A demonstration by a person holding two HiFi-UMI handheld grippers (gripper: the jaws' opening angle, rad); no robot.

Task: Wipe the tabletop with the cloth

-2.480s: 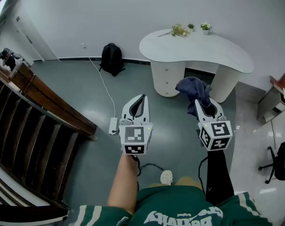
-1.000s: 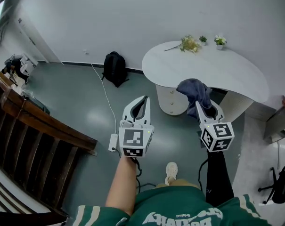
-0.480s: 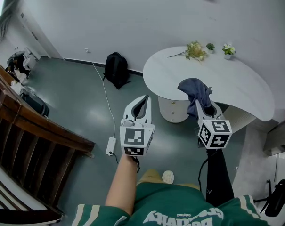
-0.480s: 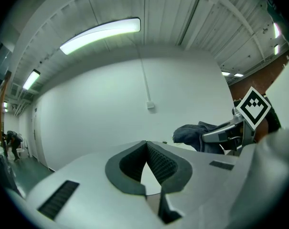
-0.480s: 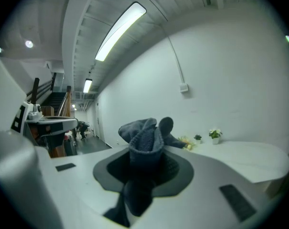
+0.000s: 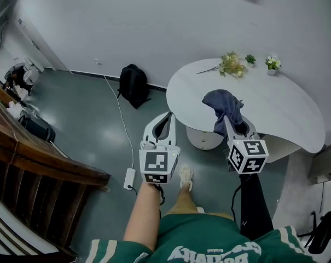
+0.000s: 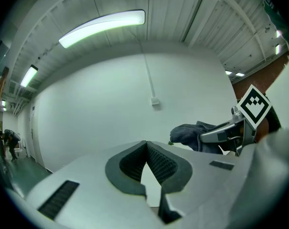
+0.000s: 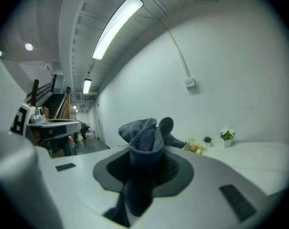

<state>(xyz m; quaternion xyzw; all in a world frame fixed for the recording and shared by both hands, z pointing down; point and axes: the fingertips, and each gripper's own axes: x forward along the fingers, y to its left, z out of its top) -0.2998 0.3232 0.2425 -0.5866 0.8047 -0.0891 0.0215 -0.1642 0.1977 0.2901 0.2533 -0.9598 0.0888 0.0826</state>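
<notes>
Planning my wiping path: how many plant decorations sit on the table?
3, along the far edge: a loose yellow-green flower sprig, a small green potted plant, a white-flowered potted plant.

White wall (image 6: 127, 21), glossy grey floor (image 6: 83, 114), wooden stair railing (image 6: 50, 169), black backpack (image 6: 133, 85), ceiling strip light (image 7: 101, 27)

The table (image 6: 274, 111) stands at right, by the wall; flowers (image 6: 231, 64) and small pots (image 6: 250, 59) line its far edge; a backpack (image 6: 133, 84) sits on the floor to its left; the cloth (image 6: 224, 106) — between the jaws of the right gripper (image 6: 234, 124) — hangs over the table's near edge; the left gripper (image 6: 166, 116) is to its left, over the floor.
</notes>
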